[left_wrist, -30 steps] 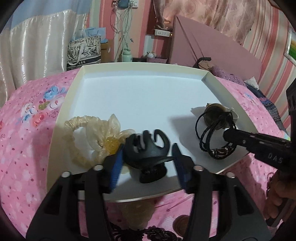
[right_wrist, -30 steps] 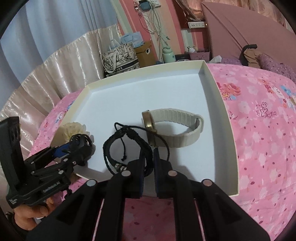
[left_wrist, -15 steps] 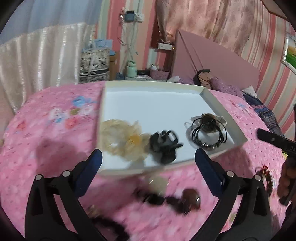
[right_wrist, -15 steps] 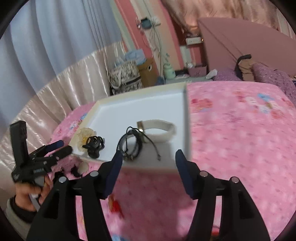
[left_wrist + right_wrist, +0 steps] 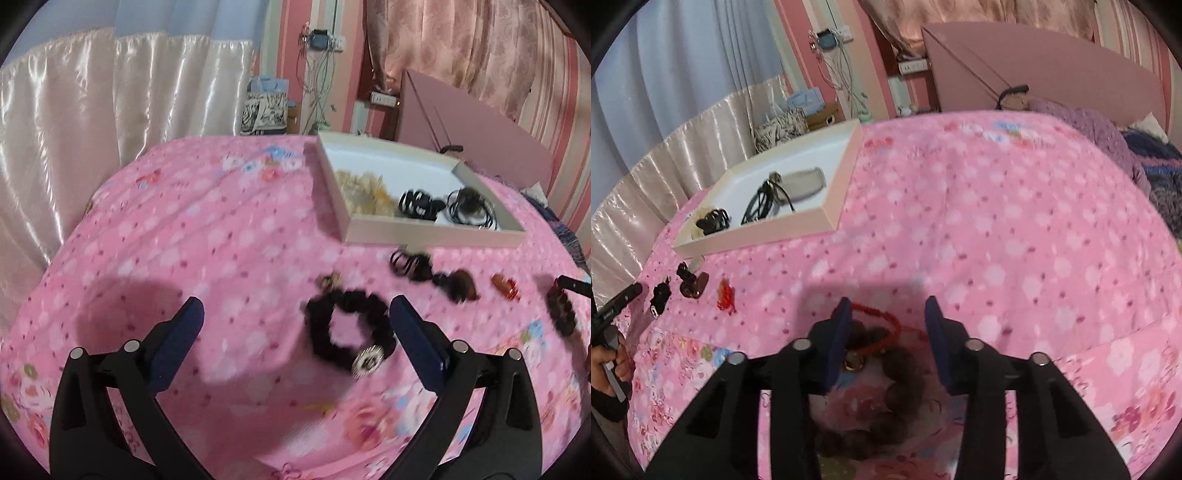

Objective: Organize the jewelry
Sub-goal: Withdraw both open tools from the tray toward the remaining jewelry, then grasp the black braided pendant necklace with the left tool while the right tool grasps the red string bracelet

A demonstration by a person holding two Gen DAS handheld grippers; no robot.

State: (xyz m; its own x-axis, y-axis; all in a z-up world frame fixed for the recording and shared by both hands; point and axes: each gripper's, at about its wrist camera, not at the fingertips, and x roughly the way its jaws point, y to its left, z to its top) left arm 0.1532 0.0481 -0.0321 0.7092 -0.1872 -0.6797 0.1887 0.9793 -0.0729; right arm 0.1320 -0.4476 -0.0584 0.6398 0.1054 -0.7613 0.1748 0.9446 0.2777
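Note:
My left gripper (image 5: 295, 314) stands wide open over the pink bedspread. A black scrunchie (image 5: 347, 332) with a silver charm lies flat just inside its right finger, untouched. My right gripper (image 5: 888, 317) hangs over a red cord bracelet (image 5: 882, 319) and a brown bead bracelet (image 5: 897, 373). Its jaws are closing, with both bracelets between them and the pads not pressing. The white tray (image 5: 424, 234) (image 5: 757, 236) holds a cream scrunchie (image 5: 364, 190), a black claw clip (image 5: 417, 203) (image 5: 713, 221), a black cord bracelet (image 5: 761, 201) and a beige-strapped watch (image 5: 805, 181).
In front of the tray lie loose pieces on the bedspread: a black hair tie (image 5: 410, 264), a brown clip (image 5: 465, 288) and a small red piece (image 5: 504, 286) (image 5: 726, 295). A person's hand (image 5: 605, 358) holds the left gripper. Curtains and a pink headboard stand behind.
Both grippers have backed away from the tray to the bedspread. The left let go of the black claw clip and opened wide. The right released the black cord bracelet in the tray.

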